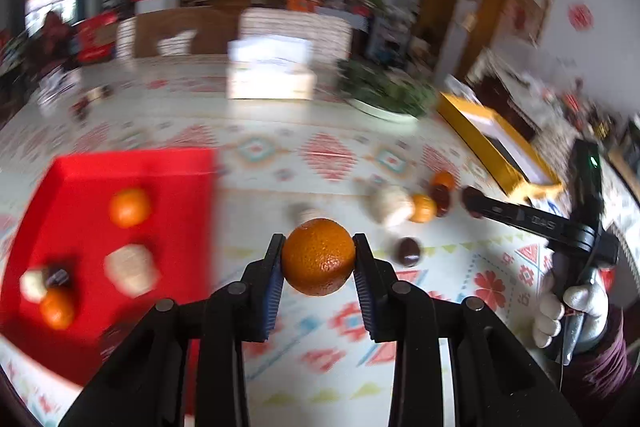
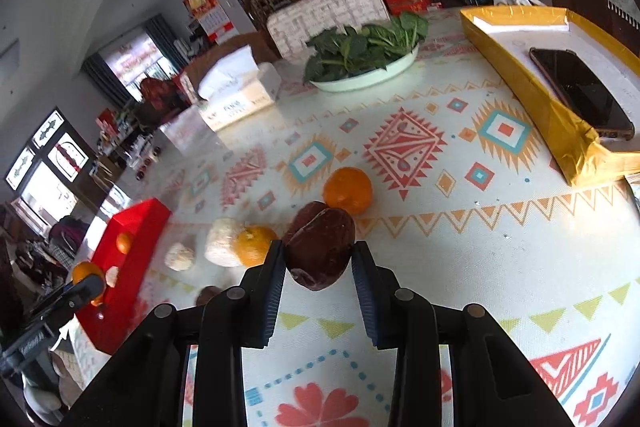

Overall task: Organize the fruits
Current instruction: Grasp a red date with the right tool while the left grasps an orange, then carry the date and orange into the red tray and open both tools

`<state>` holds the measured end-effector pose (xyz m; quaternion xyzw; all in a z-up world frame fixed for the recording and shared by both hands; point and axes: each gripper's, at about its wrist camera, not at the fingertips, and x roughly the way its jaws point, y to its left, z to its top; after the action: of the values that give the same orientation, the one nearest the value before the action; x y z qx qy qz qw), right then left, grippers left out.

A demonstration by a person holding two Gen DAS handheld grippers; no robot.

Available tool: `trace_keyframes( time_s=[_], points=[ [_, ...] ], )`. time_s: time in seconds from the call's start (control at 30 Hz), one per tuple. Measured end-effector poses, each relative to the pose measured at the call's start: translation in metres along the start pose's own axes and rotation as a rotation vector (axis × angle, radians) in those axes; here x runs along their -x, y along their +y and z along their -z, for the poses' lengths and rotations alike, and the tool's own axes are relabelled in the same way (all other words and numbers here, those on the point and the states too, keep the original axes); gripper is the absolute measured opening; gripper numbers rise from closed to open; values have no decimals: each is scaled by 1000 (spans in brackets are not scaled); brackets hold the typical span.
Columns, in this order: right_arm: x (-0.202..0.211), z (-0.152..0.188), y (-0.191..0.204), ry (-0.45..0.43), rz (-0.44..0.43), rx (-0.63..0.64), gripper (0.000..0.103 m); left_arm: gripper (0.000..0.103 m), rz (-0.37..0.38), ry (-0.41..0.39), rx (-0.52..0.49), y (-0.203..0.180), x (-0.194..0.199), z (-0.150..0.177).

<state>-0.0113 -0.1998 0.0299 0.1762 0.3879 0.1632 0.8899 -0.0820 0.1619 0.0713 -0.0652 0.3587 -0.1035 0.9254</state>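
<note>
My left gripper (image 1: 318, 254) is shut on an orange (image 1: 318, 262), held above the patterned tablecloth just right of the red tray (image 1: 176, 179). The tray holds two oranges (image 1: 129, 207), a pale fruit (image 1: 130, 269) and a dark one. My right gripper (image 2: 319, 255) is shut on a dark brown fruit (image 2: 320, 251). Behind it lie another brown fruit, an orange (image 2: 347, 190), a smaller orange (image 2: 253, 245) and two pale fruits (image 2: 222, 242). In the right wrist view the left gripper (image 2: 86, 283) with its orange shows at the far left by the red tray (image 2: 132, 255).
A white bowl of leafy greens (image 2: 366, 77) and a tissue box (image 2: 236, 99) stand at the back of the table. A yellow box (image 2: 520, 75) with a phone (image 2: 580, 91) in it lies at the right. A gloved hand (image 1: 576, 307) holds the right gripper.
</note>
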Motion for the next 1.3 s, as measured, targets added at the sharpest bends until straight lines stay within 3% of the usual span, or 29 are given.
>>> trace_keyframes(
  time_s=[0.2, 0.4, 0.67, 0.93, 1.0, 1.1, 1.3],
  points=[
    [20, 8, 36, -1, -82, 28, 37, 32, -127, -28, 183, 89, 34, 12],
    [8, 15, 116, 62, -177, 158, 37, 32, -182, -30, 322, 144, 46, 31],
    [-45, 40, 225, 191, -263, 327, 37, 32, -206, -31, 329, 176, 43, 21],
    [-103, 53, 285, 250, -206, 437, 38, 32, -142, 35, 414, 217, 13, 5],
    [-111, 54, 289, 246, -187, 450, 38, 37, -117, 34, 435, 223, 12, 5],
    [-121, 53, 295, 255, -181, 448, 39, 58, -59, 4, 466, 228, 18, 7],
    [-117, 48, 297, 235, -179, 445, 46, 77, -59, -46, 472, 221, 40, 4]
  ],
)
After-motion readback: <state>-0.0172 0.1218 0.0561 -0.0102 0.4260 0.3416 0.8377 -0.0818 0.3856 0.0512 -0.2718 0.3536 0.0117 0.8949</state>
